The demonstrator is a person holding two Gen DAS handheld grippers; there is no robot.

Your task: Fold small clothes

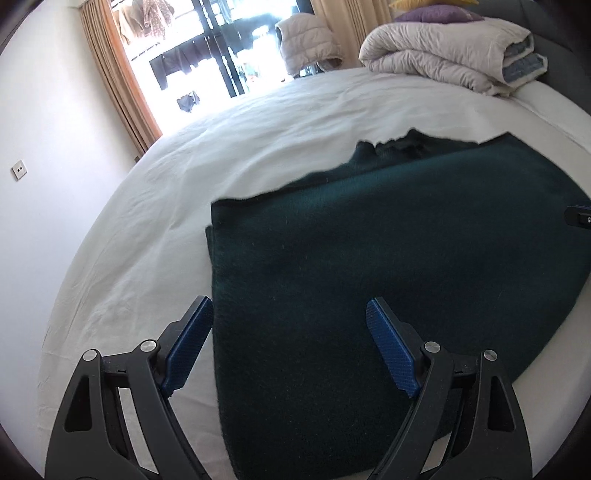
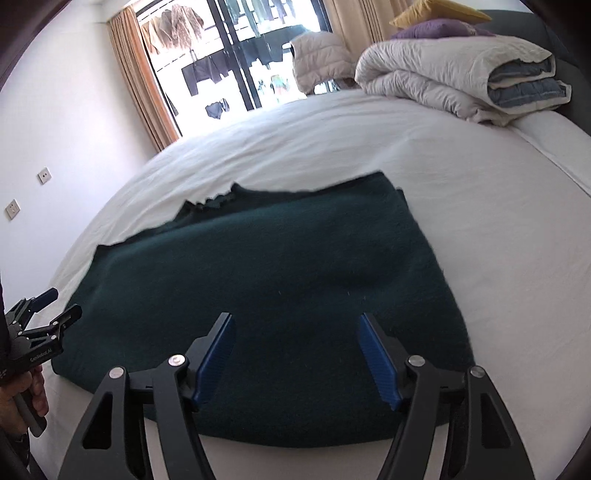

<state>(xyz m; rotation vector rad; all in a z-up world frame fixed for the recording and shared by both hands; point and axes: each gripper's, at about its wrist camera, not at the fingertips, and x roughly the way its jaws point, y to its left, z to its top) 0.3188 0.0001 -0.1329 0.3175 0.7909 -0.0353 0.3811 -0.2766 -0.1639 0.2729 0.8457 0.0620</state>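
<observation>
**While both tongs gape, a green knit lies folded on the bed**

Left tongs hang spread wide over the near left edge of the dark green sweater, gripping nothing. Right tongs hang equally wide over its near right part. It rests flat on the white bed.

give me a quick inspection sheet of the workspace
surface: white bed sheet, lightly wrinkled
job's things: dark green sweater lying flat on the sheet, partly folded, collar at far edge
clutter: folded duvet at the far corner, purple pillow and yellow pillow on top
grippers: left gripper open, over the sweater's left edge; right gripper open, above its near part; both empty
cables: nothing seen
surroundings: balcony door with hanging laundry, curtain, wall sockets
</observation>
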